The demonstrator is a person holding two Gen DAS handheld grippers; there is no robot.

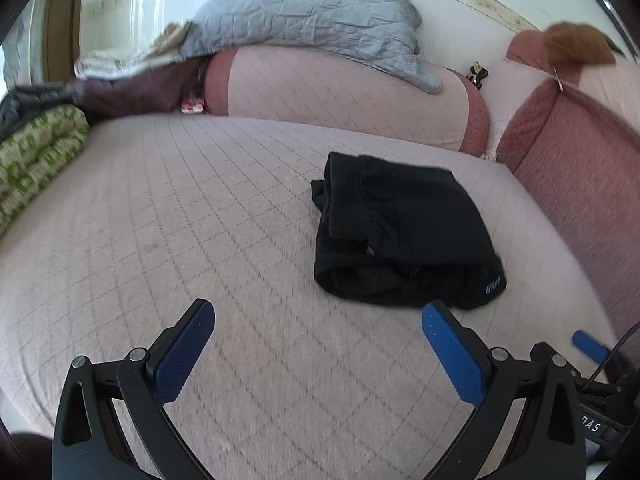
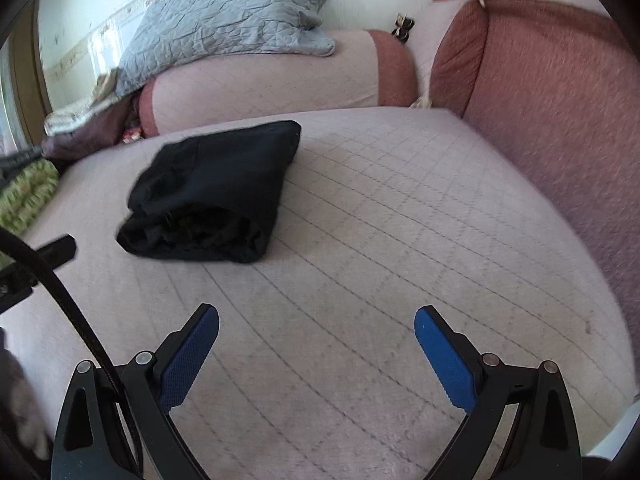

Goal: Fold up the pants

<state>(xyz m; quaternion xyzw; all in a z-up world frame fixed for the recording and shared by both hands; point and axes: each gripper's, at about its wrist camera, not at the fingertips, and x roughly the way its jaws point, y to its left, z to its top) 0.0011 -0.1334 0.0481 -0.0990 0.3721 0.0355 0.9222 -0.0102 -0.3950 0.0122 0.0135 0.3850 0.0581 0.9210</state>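
While the pants [image 1: 404, 228] lie folded on the bed [image 1: 200, 220], both grippers hang apart from them. Left gripper [image 1: 318, 320] jaws spread, empty; right gripper [image 2: 317, 322] likewise.

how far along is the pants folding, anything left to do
Done, it seems: the black pants lie in a compact folded bundle on the pink quilted bed cover. In hand: nothing; the left gripper and the right gripper are both open, empty and clear of the cloth. Left: perhaps tidying the loose open end facing the grippers.
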